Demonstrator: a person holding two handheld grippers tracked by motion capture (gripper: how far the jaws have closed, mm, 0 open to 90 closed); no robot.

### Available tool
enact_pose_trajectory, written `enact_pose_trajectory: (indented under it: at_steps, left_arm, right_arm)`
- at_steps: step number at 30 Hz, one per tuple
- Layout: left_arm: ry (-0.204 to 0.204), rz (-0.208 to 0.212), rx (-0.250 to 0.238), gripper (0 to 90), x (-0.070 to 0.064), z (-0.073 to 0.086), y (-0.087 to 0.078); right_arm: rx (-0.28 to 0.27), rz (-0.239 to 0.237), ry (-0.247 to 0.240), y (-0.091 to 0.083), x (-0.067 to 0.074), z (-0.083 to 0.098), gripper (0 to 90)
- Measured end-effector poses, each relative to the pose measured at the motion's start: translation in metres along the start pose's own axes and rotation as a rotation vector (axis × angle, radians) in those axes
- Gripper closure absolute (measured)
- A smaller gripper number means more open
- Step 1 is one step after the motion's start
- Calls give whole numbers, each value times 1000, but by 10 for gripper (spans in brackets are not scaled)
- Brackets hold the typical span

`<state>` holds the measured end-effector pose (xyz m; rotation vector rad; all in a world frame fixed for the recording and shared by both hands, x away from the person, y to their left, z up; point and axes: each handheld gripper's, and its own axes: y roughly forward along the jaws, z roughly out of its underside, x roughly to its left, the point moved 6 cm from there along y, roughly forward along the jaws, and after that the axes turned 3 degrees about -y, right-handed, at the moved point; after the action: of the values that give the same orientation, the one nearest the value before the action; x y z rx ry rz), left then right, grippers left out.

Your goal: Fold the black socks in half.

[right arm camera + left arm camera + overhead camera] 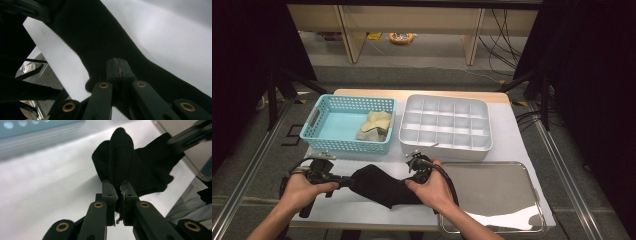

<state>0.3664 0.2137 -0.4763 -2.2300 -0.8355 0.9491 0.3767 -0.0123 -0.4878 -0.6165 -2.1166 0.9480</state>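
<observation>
Down at the near edge of the white table (512,135), a black sock (379,185) is stretched between two tools, and both have hold of it. From the left gripper view, the left gripper (117,187) is clamped on a bunched fold of the knit, the fabric rising in a ridge straight out of the pinch. Over on the other side, the right gripper (119,65) has its jaws pressed together with the sock's dark ribbing passing under and around them; the grip looks like it is on the edge of the cloth, though so much black on black makes the exact bite hard to read. From the high view, the sock lies slack in the middle, sagging onto the table between the left hand (304,187) and the right hand (432,187).

So what does this step want? Both ends are caught, so even tension is the key: draw the two grips apart gently and level until the sag goes, without tugging a thin pinch loose. Keeping the sock just off the surface should stop it dragging.

Beyond the sock, a steel tray (492,195) sits at the right, a white divided organiser (444,145) stands behind it, and a turquoise basket (312,127) at the left holds a pale cloth (374,125).
</observation>
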Motion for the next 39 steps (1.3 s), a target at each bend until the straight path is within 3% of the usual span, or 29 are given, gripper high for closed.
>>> enact_pose_trajectory:
  at_steps: [3, 6, 7, 9, 12, 13, 15, 18, 19, 20, 23, 27, 35, 37, 38, 39]
  left_arm:
    - [3, 39, -3, 838, -5, -5, -4]
    - [10, 55, -9, 838, -11, -11, -9]
    - [13, 59, -10, 838, -12, -13, -10]
    - [13, 62, -16, 838, -13, -17, -12]
    - [-3, 75, -33, 838, -15, -21, -11]
    - [-4, 84, -12, 837, -14, -21, -12]
    - [-10, 81, -34, 837, -15, -24, -11]
    - [-13, 114, -16, 837, -16, -26, -14]
    - [-13, 113, -18, 837, -17, -27, -15]
    - [-8, 111, -16, 837, -17, -28, -16]
    - [-5, 104, -17, 837, -17, -32, -18]
    - [-5, 118, -14, 834, -21, -36, -20]
    - [8, 141, -4, 834, -32, -43, -14]
    - [11, 152, -4, 834, -37, -45, -12]
    - [15, 155, -3, 833, -39, -46, -10]
    - [20, 149, 4, 833, -39, -46, -10]
  right_arm:
    - [3, -27, 7, 11, 1, 0, 887]
    - [51, -33, 4, 23, 0, 6, 885]
    - [76, -59, -3, 26, 1, 9, 885]
    - [83, -27, -27, 32, -2, 13, 887]
    - [109, -31, -11, 35, -2, 18, 893]
    - [106, -39, -4, 37, -2, 18, 895]
    - [106, -37, -17, 37, -2, 18, 894]
    - [117, -30, -26, 35, -1, 18, 890]
    - [107, -47, -22, 34, 0, 16, 887]
    - [91, -26, -20, 33, -1, 15, 886]
    - [48, -35, -23, 31, 3, 10, 884]
    - [80, -37, -39, 39, 3, 15, 879]
    - [80, -44, -13, 43, 2, 15, 875]
    - [64, -59, -43, 42, 1, 13, 859]
    - [65, -66, -19, 40, 3, 13, 855]
    - [57, -67, -24, 37, 1, 12, 854]
